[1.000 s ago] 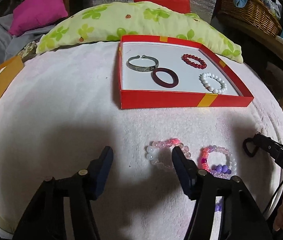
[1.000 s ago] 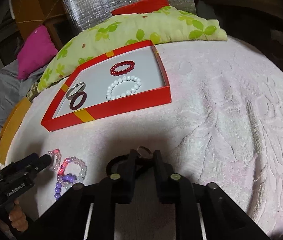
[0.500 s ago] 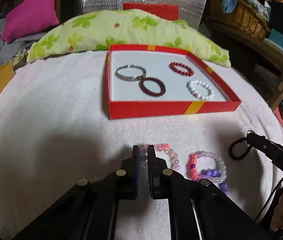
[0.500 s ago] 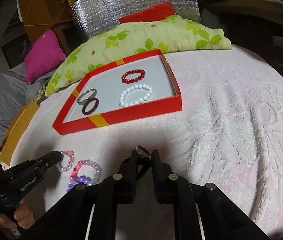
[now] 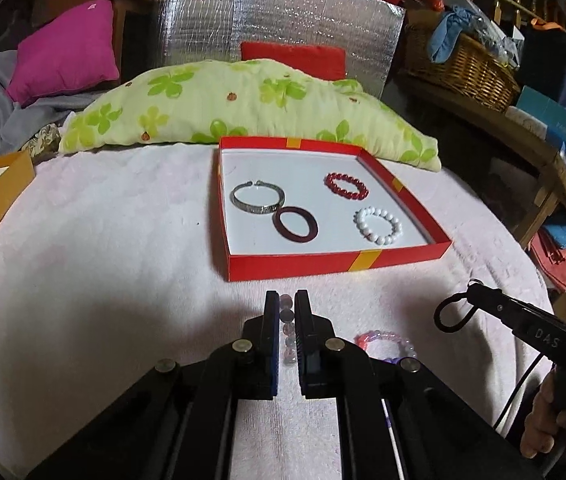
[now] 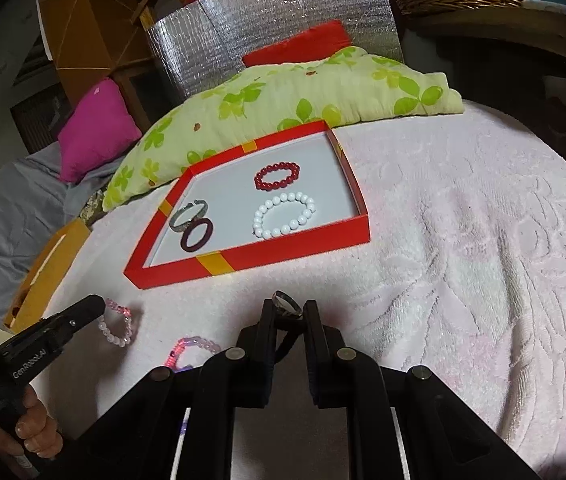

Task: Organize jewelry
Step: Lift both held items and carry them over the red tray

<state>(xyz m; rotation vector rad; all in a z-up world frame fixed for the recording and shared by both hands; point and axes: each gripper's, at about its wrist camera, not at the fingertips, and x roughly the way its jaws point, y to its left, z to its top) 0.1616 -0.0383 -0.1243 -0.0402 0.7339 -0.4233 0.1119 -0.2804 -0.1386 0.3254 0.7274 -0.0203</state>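
Left gripper (image 5: 287,305) pinching pink bead bracelet (image 6: 117,323); right gripper (image 6: 287,311) pinching black ring (image 5: 451,314).

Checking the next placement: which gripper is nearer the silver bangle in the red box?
Left. The left gripper faces the silver bangle's side of the red box; the right gripper sits off toward the opposite, white-bracelet side.

the right gripper (image 6: 287,312) pinches a dark ring (image 6: 286,306) above the pink blanket (image 6: 463,248). ahead, the red box (image 6: 283,249) holds a red bracelet (image 6: 277,175), white bracelet (image 6: 285,215), silver bangle (image 6: 188,216) and dark bangle (image 6: 196,234). at left, the left gripper (image 6: 97,306) grips a pink bracelet (image 6: 117,324); another bracelet (image 6: 193,351) lies nearby.
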